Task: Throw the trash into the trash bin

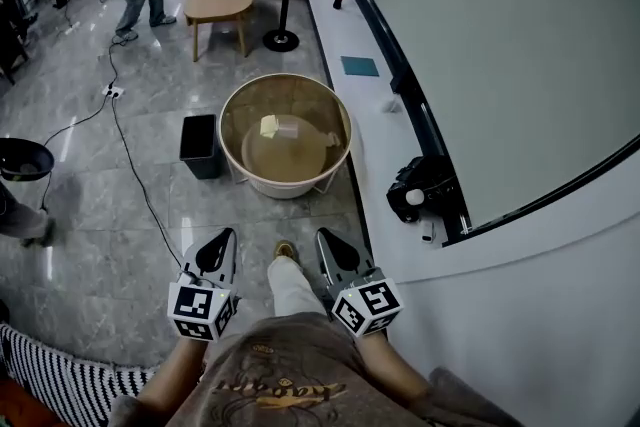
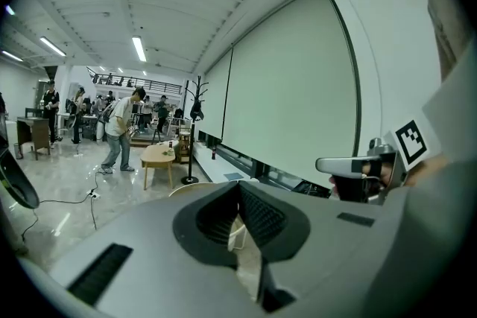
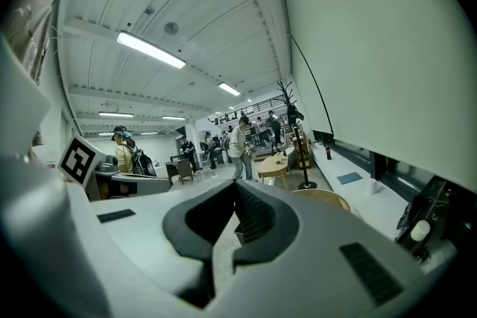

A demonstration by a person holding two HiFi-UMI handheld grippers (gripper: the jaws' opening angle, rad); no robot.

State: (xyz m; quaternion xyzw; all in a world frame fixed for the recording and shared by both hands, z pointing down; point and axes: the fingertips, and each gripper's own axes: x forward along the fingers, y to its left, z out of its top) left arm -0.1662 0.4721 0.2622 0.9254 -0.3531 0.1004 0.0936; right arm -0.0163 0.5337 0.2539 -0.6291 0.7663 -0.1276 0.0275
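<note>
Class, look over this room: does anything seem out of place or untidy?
A pale scrap lies inside the round tub, not in the black bin beside it. A black cable also trails loose across the floor, where someone might trip.

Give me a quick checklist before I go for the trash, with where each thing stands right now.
1. Left gripper empty: ok, jaws together on nothing.
2. Right gripper empty: ok, same.
3. Jaws open for a pick: not ok.
4. Black bin upright beside the round tub: ok.
5. Pale scrap inside the tub in sight: ok.
6. Floor cable off your path: ok, it runs left of the bin.
</note>
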